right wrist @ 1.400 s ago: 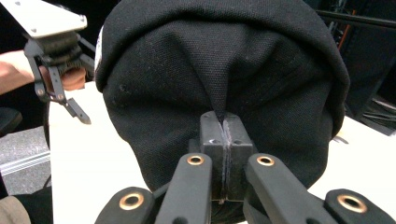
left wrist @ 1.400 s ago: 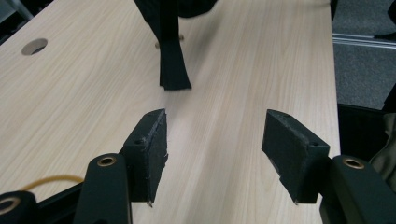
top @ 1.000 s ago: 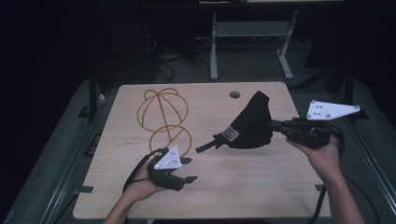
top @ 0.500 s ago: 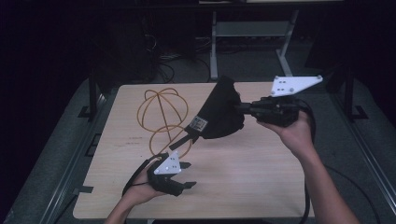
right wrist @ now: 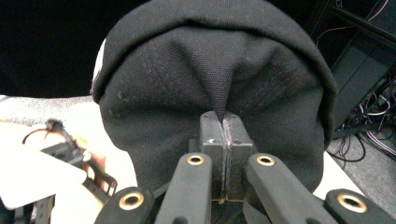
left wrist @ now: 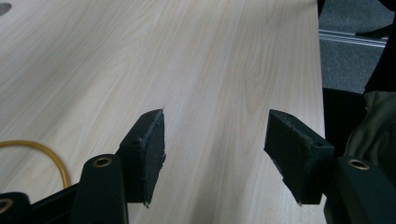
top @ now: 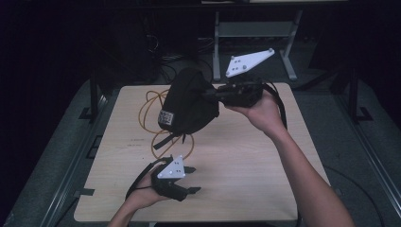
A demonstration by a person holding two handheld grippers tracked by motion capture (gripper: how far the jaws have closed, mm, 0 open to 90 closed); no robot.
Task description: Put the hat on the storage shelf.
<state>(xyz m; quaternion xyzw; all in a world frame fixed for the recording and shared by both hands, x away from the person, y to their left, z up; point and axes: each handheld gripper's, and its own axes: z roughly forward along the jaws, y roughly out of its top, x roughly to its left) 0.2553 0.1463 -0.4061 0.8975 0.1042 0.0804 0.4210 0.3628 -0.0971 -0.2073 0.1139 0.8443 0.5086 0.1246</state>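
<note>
High view shows the right gripper lifted above the far half of the table, its jaws pinched tight on a fold of the black cap, which hangs in the air from that pinch with its crown bulging toward the left and a small label patch facing the camera; a strap end dangles below it. From the right gripper view the two pads meet with only the thin gather of cap fabric between them. The left gripper rests low at the near edge of the table, jaws standing moderately apart with nothing between them; the left gripper view shows its pads over bare wood, touching nothing. An orange cable lies in loops on the table under and behind the cap, partly hidden by it, and one curve of it shows at the lower left of the left gripper view. Beyond the table stands a pale metal frame on the dark floor. Count: one cap, one cable, two grippers, one table
</note>
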